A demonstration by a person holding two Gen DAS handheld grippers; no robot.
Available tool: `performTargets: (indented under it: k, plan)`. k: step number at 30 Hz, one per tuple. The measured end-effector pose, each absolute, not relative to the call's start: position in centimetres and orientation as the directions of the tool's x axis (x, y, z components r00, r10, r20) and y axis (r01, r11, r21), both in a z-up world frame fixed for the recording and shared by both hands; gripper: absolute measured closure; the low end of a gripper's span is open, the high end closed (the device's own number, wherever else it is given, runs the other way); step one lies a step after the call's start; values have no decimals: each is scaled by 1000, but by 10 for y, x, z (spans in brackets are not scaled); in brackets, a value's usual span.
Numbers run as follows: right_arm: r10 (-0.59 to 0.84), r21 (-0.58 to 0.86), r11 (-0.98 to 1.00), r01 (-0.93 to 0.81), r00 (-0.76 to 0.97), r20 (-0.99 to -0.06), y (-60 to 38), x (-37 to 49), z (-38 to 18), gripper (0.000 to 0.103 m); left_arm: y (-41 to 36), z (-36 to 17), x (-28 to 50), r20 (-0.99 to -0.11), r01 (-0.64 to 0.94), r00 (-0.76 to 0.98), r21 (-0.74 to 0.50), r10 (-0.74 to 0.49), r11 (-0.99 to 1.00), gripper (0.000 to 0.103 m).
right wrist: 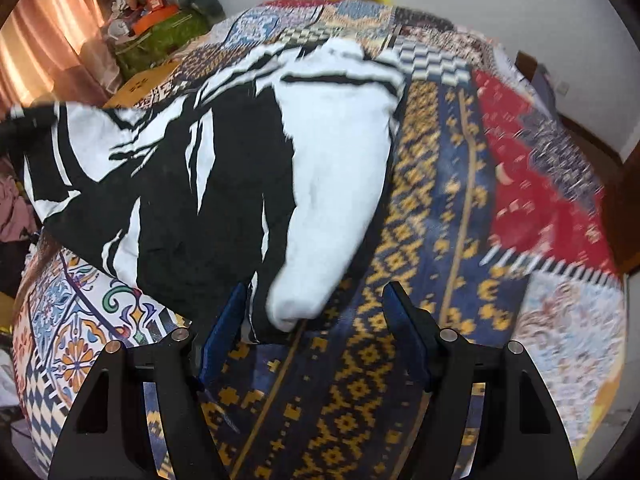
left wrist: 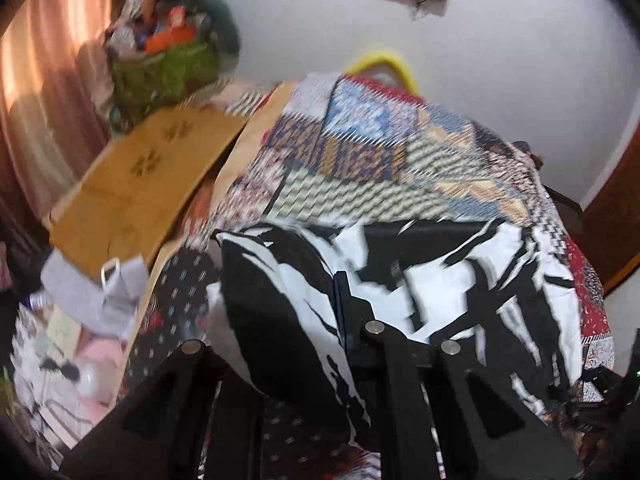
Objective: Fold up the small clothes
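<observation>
A black-and-white patterned garment (right wrist: 224, 168) lies on a patchwork bedspread (right wrist: 460, 184). In the left wrist view my left gripper (left wrist: 340, 280) is shut on a fold of the garment (left wrist: 440, 280), which drapes over the fingers and hides one fingertip. In the right wrist view my right gripper (right wrist: 316, 300) is open; a white corner of the garment hangs between its blue-padded fingers (right wrist: 230, 312), close to the left one. At the far left of that view a dark shape holds the garment's other end up.
The bedspread (left wrist: 360, 152) covers the work surface. A tan cardboard sheet (left wrist: 132, 188) and a green bag of items (left wrist: 168, 64) stand to the left. A cluttered floor shows at lower left. A yellow hoop (left wrist: 384, 62) sits by the white wall.
</observation>
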State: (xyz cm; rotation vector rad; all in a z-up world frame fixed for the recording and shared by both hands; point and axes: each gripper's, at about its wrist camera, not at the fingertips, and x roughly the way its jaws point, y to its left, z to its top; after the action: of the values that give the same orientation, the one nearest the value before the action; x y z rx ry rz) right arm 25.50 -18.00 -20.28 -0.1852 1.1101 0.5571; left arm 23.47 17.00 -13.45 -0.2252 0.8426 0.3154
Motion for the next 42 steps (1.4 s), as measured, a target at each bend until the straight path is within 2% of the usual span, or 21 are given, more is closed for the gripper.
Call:
performTargets:
  k: [4, 9, 13, 19, 25, 26, 28, 29, 30, 36, 42]
  plan:
    - [350, 152, 846, -511, 316, -882, -177, 261, -203, 36, 116, -103, 261, -704, -242, 695, -42, 143, 969, 92]
    - [363, 168, 844, -509, 312, -878, -181, 263, -201, 36, 18, -79, 286, -663, 5, 747, -63, -46, 998, 92]
    - [374, 185, 846, -499, 309, -874, -186, 263, -202, 36, -37, -108, 298, -726, 158, 659, -122, -196, 980, 93]
    - [387, 202, 845, -495, 306, -870, -192, 262, -202, 36, -62, -171, 295, -825, 228, 506, -153, -251, 962, 93]
    - [396, 218, 849, -482, 307, -865, -198, 261, -200, 36, -61, -177, 292, -845, 219, 466, -175, -261, 960, 91]
    - [400, 222, 850, -478, 310, -863, -200, 260, -198, 36, -61, -173, 291, -843, 222, 467, -178, -265, 959, 84]
    - [396, 215, 853, -475, 323, -860, -204, 257, -192, 36, -62, -166, 286, -834, 237, 471, -195, -287, 952, 62]
    - [390, 204, 856, -474, 335, -858, -207, 254, -189, 36, -62, -158, 281, -820, 246, 487, -202, -302, 948, 44]
    - [384, 192, 859, -475, 349, -855, -210, 252, -184, 36, -61, -150, 276, -802, 252, 514, -197, -303, 948, 31]
    - [377, 155, 872, -465, 433, -819, -231, 247, -148, 36, -41, -120, 257, -761, 200, 620, -81, -190, 976, 13]
    - [437, 192, 855, -482, 469, -768, -226, 256, -123, 36, 14, -143, 270, -807, 61, 589, -5, -41, 998, 12]
